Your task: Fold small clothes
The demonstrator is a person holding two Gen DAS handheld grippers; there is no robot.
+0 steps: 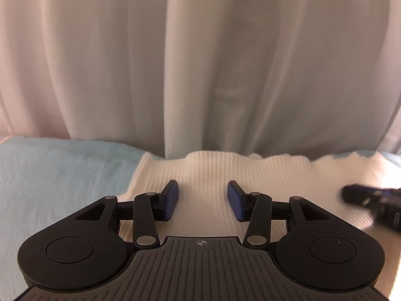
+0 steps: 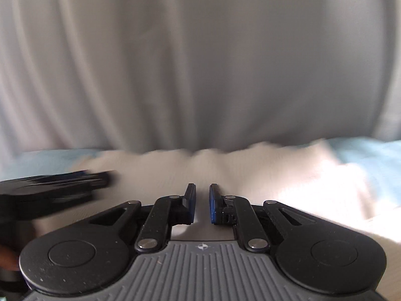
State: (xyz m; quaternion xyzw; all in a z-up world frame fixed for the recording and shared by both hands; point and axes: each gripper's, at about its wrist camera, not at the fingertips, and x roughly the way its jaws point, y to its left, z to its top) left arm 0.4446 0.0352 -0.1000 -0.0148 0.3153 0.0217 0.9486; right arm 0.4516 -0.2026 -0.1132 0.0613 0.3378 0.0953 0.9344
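Note:
A white ribbed knit garment (image 1: 213,168) lies spread on a light blue sheet (image 1: 62,175). My left gripper (image 1: 202,190) hovers low over its left part, open, with the blue pads well apart and only flat knit showing between them. In the right wrist view the same garment (image 2: 275,175) is blurred. My right gripper (image 2: 202,190) sits over it with the jaws drawn almost together, leaving a thin white slit. Whether any knit is pinched there I cannot tell. Each gripper shows blurred in the other's view: the right gripper (image 1: 371,200) and the left gripper (image 2: 62,185).
A pale curtain (image 1: 200,62) hangs in folds right behind the garment's far edge. The blue sheet (image 2: 376,160) stretches out on both sides of the garment. Bright light falls on the garment's right part.

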